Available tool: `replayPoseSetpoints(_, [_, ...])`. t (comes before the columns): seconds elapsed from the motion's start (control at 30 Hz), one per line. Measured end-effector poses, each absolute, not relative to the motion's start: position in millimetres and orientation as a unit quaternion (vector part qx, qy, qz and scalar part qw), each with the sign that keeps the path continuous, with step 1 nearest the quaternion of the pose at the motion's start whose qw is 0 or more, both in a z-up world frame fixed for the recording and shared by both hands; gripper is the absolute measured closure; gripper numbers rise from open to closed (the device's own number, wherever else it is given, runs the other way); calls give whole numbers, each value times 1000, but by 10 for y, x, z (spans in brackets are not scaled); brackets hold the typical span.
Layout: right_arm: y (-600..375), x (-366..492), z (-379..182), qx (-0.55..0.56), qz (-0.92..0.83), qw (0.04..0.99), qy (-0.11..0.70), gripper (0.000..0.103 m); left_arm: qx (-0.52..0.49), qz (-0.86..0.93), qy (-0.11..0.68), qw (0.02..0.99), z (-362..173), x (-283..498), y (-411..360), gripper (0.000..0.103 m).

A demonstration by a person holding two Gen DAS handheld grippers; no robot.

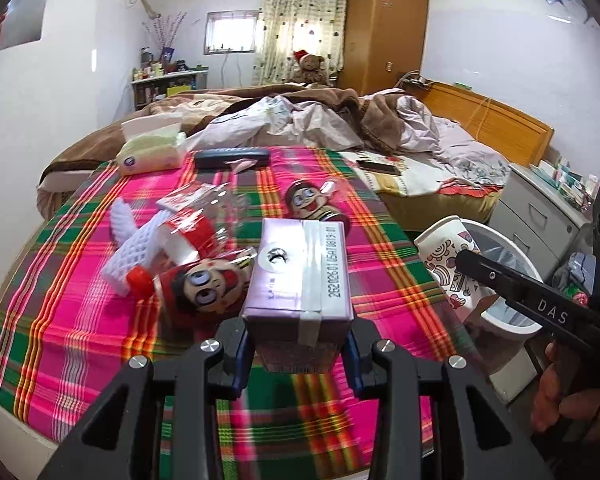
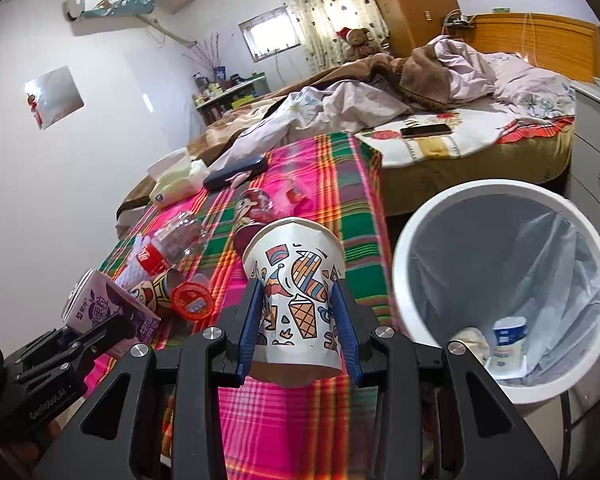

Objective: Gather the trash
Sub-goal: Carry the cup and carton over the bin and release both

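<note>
My left gripper (image 1: 298, 344) is shut on a purple drink carton (image 1: 298, 268) and holds it above the plaid cloth (image 1: 80, 320). The carton also shows in the right wrist view (image 2: 108, 312). My right gripper (image 2: 298, 332) is shut on a patterned paper cup (image 2: 296, 292), held over the cloth's edge just left of the white trash bin (image 2: 420, 240). In the left wrist view the cup (image 1: 448, 256) hangs in front of the bin (image 1: 508, 316). On the cloth lie cartoon cans (image 1: 204, 284), a clear plastic bottle (image 1: 196, 224) and white foam netting (image 1: 132, 248).
A tissue pack (image 1: 152, 148), a dark case (image 1: 232, 158) and a phone (image 1: 378, 167) lie at the far end of the bed. Rumpled bedding (image 1: 320, 120) lies beyond. A white drawer unit (image 1: 540, 208) stands right of the bin, which holds a small container (image 2: 508, 340).
</note>
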State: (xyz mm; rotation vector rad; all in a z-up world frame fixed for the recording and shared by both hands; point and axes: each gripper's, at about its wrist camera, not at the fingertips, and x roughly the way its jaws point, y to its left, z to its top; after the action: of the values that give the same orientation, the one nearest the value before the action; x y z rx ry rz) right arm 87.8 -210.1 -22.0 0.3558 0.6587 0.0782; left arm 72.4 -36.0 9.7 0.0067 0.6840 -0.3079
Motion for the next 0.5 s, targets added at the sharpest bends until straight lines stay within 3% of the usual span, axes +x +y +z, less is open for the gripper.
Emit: replayPoseSetpoints(0.5, [-2754,720,-135,177,-39,937,300,66,33,-235,324,916,239,900,-1240,64])
